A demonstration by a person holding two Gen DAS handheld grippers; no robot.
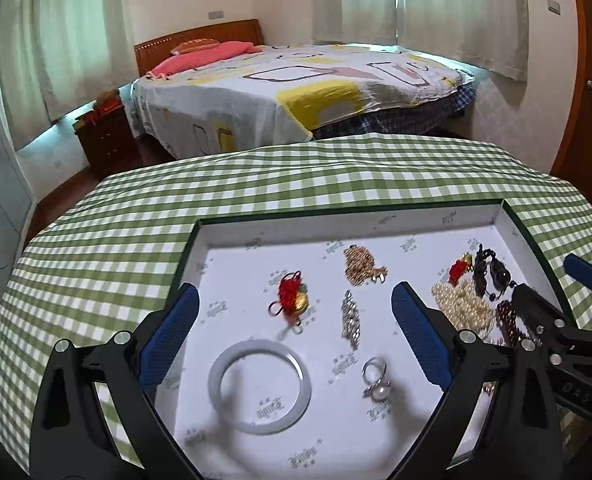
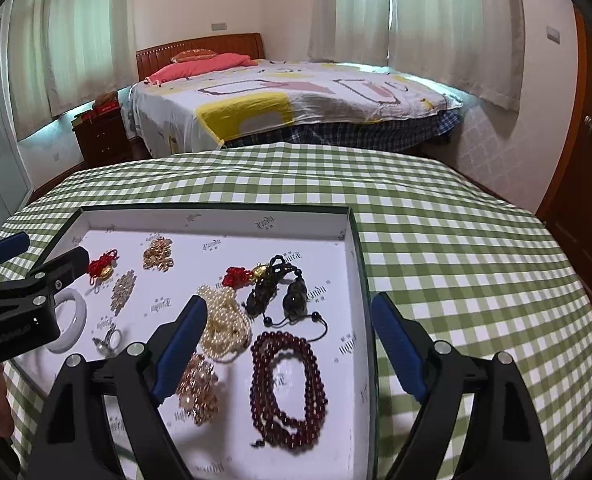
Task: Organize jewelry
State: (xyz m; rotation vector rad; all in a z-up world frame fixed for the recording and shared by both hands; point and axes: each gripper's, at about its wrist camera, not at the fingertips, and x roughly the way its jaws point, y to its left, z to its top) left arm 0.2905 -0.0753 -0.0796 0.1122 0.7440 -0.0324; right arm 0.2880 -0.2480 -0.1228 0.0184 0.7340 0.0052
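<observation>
A white-lined box lid (image 1: 232,236) (image 2: 216,220) lies on the green checked table and holds jewelry. My left gripper (image 1: 296,312) is open and empty over a red knot charm (image 1: 292,294), a silver chain (image 1: 349,318), a white jade bangle (image 1: 260,388) and a pearl ring (image 1: 375,380). A gold chain (image 1: 361,266) lies farther back. My right gripper (image 2: 290,320) is open and empty over a dark red bead strand (image 2: 288,384), pearls (image 2: 224,328), a black beaded cord (image 2: 284,292) and a rose-gold piece (image 2: 198,392). The right gripper also shows in the left view (image 1: 551,300).
The green checked tablecloth (image 2: 455,264) stretches right of and behind the lid. A bed (image 1: 296,88) with a patterned sheet stands beyond the table, a dark nightstand (image 1: 104,140) at its left and a wooden door (image 2: 591,160) at the right.
</observation>
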